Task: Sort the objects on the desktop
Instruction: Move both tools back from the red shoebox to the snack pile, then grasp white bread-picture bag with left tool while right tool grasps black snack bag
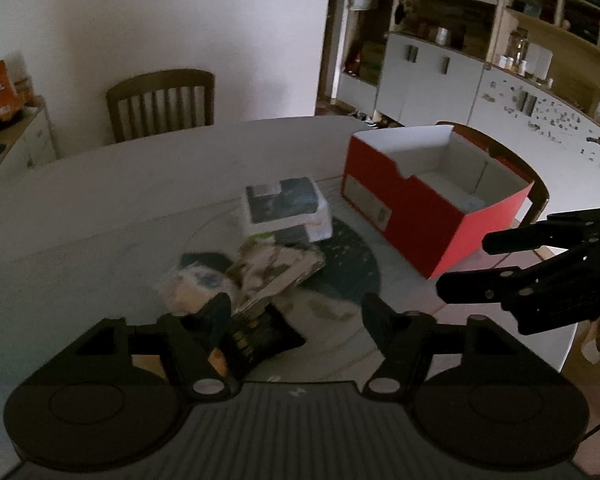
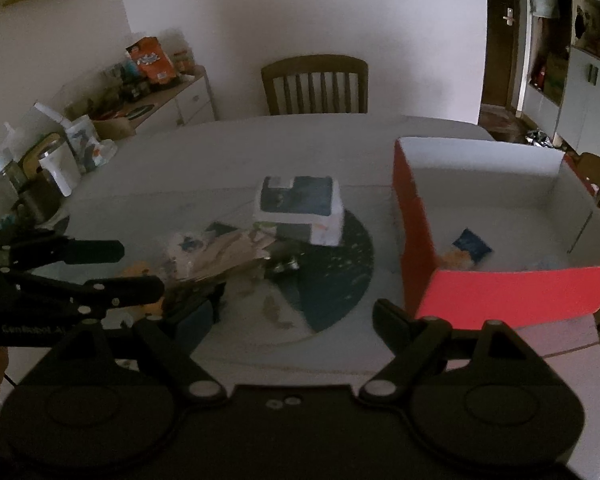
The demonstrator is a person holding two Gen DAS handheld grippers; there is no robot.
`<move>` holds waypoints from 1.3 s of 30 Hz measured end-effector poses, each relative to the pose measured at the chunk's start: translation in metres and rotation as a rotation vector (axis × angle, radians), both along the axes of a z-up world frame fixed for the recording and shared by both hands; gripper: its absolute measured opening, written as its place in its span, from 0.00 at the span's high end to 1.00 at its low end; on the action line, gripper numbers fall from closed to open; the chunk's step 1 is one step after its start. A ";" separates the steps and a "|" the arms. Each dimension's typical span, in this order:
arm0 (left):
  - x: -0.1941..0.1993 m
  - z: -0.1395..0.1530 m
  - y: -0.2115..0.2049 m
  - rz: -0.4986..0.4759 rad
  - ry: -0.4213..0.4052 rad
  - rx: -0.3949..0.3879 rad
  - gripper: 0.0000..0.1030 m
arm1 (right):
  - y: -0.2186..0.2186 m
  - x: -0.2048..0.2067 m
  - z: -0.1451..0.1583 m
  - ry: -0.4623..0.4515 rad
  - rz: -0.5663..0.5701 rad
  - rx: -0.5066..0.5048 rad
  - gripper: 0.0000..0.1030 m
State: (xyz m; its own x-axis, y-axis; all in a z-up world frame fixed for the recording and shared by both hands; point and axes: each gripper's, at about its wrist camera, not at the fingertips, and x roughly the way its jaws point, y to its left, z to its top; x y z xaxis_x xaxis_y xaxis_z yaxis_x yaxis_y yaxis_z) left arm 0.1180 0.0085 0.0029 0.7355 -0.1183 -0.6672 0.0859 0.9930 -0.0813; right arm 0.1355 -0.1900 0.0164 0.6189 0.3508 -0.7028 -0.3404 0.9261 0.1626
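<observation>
A pile of small packets [image 1: 268, 276] lies on a dark round mat [image 1: 348, 264] on the white table, with a white and dark box [image 1: 286, 208] behind it. An open red box [image 1: 432, 208] stands at the right; in the right wrist view it [image 2: 500, 292] holds a blue and orange packet [image 2: 466, 250]. My left gripper [image 1: 296, 312] is open just in front of the pile, its left finger beside a dark packet [image 1: 260, 334]. My right gripper [image 2: 296, 316] is open and empty, above the mat's near edge. It also shows in the left wrist view [image 1: 464, 264], and the left one in the right wrist view [image 2: 140, 268].
A wooden chair [image 2: 314, 84] stands behind the table, another [image 1: 512, 172] behind the red box. Cups and bottles [image 2: 56, 160] crowd the table's left end. A sideboard with snack bags [image 2: 152, 60] stands at the wall, cupboards [image 1: 440, 76] at the right.
</observation>
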 end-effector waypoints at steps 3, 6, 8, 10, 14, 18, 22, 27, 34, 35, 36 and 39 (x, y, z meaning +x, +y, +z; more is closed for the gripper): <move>-0.007 -0.005 0.009 0.015 0.007 -0.008 0.25 | 0.006 -0.003 -0.001 -0.002 0.003 -0.004 0.14; -0.014 -0.011 0.019 0.021 0.013 -0.013 0.18 | 0.014 -0.005 -0.004 -0.003 0.004 -0.004 0.13; -0.019 -0.017 0.023 0.028 0.023 -0.012 0.17 | 0.019 -0.006 -0.006 -0.005 0.005 -0.010 0.12; -0.024 -0.024 0.029 0.039 0.037 -0.020 0.16 | 0.023 -0.007 -0.009 -0.007 0.004 -0.013 0.11; -0.035 -0.036 0.038 0.047 0.051 -0.013 0.10 | 0.032 -0.009 -0.015 -0.012 0.003 -0.024 0.09; -0.047 -0.049 0.047 0.052 0.067 -0.014 0.06 | 0.042 -0.015 -0.021 -0.013 0.003 -0.023 0.04; -0.056 -0.060 0.053 0.042 0.078 -0.010 0.05 | 0.055 -0.018 -0.029 0.006 0.019 -0.029 0.04; -0.062 -0.073 0.057 0.021 0.110 0.002 0.05 | 0.067 -0.021 -0.036 0.021 0.025 -0.041 0.04; -0.064 -0.090 0.056 -0.018 0.134 0.041 0.05 | 0.084 -0.017 -0.052 0.030 0.023 -0.073 0.04; -0.064 -0.091 0.057 -0.020 0.134 0.043 0.05 | 0.087 -0.016 -0.055 0.032 0.020 -0.078 0.04; -0.064 -0.093 0.056 -0.025 0.131 0.050 0.05 | 0.090 -0.015 -0.058 0.036 0.016 -0.081 0.04; -0.062 -0.097 0.055 -0.038 0.119 0.080 0.05 | 0.097 -0.013 -0.063 0.039 0.007 -0.091 0.05</move>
